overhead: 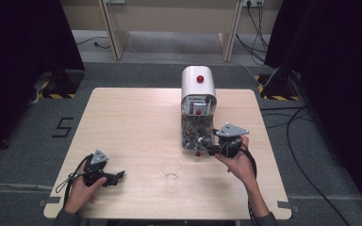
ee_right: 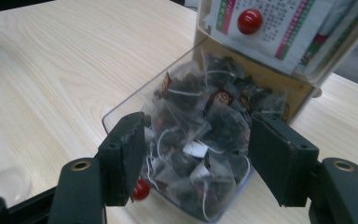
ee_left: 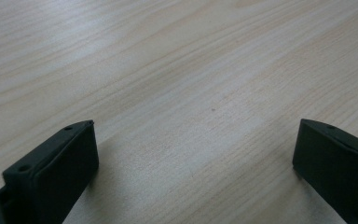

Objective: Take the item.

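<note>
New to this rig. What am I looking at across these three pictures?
No robot: a person holds a two-jaw gripper in each hand. The high view looks down on a wooden table. The other two cameras ride on the grippers and look along their black jaws. The left gripper rests open near the table's edge, holding nothing. The right gripper is open at a clear drawer of tea bags, pulled out of a white dispenser with red knobs. An empty clear cup stands between the hands.
</note>
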Tool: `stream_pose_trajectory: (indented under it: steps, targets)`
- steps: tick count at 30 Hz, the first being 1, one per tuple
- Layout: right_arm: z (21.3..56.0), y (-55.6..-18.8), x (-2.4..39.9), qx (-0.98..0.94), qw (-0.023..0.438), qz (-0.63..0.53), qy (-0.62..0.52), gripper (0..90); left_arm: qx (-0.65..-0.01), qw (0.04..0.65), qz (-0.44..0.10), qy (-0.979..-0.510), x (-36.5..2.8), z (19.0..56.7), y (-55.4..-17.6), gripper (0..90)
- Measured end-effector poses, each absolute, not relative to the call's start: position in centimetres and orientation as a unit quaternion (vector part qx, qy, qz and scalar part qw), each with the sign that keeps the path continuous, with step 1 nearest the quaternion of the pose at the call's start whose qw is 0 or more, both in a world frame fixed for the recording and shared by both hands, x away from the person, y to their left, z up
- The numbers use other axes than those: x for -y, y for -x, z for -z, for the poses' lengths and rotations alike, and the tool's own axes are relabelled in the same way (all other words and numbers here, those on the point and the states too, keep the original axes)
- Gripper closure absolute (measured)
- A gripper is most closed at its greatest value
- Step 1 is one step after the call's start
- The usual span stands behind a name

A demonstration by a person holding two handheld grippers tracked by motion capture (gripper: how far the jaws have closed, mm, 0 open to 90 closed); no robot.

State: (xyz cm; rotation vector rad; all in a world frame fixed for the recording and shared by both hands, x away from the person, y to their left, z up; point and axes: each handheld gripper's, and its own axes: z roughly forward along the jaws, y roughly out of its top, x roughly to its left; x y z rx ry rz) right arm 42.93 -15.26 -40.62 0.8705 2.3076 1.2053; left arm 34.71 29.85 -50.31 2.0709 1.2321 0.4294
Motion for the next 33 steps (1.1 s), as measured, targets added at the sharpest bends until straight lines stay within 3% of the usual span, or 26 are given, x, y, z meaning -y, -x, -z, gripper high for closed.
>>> stream_pose_trajectory:
  steps: [33]
  targets:
    - [41.7, -47.2, 9.8, -0.835, 0.188, -0.427, -0.291, 49.5, -0.473, 0.341, -0.165, -0.795, -29.8, 50.3, -34.7, 0.0]
